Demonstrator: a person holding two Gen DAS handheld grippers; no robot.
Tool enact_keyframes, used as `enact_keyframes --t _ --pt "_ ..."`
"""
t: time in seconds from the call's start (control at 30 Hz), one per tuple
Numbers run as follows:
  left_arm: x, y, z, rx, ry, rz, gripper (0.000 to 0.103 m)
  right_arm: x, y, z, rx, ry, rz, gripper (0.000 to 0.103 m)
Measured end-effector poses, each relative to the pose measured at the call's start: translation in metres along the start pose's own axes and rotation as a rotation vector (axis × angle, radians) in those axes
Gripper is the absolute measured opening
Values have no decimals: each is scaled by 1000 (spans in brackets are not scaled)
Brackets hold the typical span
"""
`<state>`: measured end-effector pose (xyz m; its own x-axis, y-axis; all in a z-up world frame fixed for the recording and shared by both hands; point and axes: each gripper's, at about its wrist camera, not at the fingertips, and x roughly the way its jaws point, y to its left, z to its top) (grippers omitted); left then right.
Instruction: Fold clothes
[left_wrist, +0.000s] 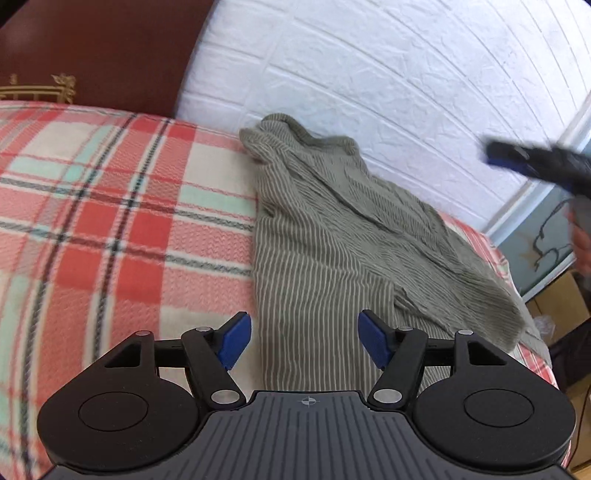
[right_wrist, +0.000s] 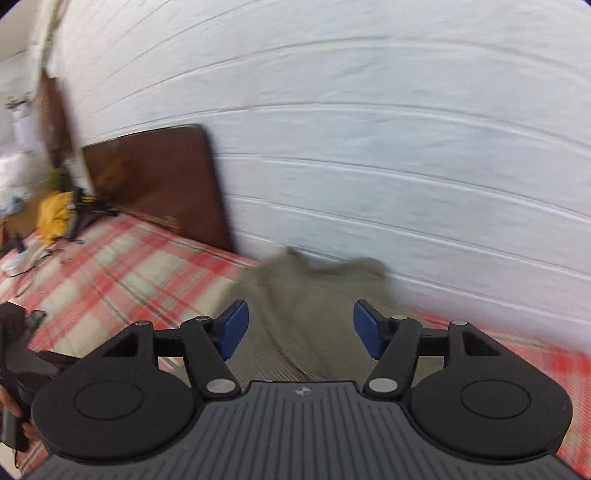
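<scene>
Olive-green garment with fine pale stripes, lying unfolded and rumpled on the bed.

Spread along the bed's far edge, against the white wall. One end bunched into a raised, crumpled heap at the wall side; a broader, flatter panel running toward the near edge of the bed. A looser flap draped toward the bed's right edge, creased and overlapping the flat panel. Stripes running lengthwise on the flat part, slanting across the folds. Seen only as a blurred green heap in the right wrist view.
</scene>
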<state>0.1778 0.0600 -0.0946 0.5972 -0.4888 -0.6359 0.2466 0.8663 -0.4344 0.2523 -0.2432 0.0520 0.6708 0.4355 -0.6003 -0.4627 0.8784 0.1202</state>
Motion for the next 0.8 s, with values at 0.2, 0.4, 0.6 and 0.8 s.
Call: enact_keyframes --t 0.2,0.4,0.6,0.8 --pt "23 17 9 -20 34 -15 75 116 31 33 -69 110 141 67" --pt "37 25 12 -11 44 -100 69 189 46 42 -100 180 155 67" --pt "43 34 9 -42 38 -122 19 217 47 46 -93 227 174 54" --pt "42 46 5 -83 21 -131 2 233 52 45 -149 304 173 31"
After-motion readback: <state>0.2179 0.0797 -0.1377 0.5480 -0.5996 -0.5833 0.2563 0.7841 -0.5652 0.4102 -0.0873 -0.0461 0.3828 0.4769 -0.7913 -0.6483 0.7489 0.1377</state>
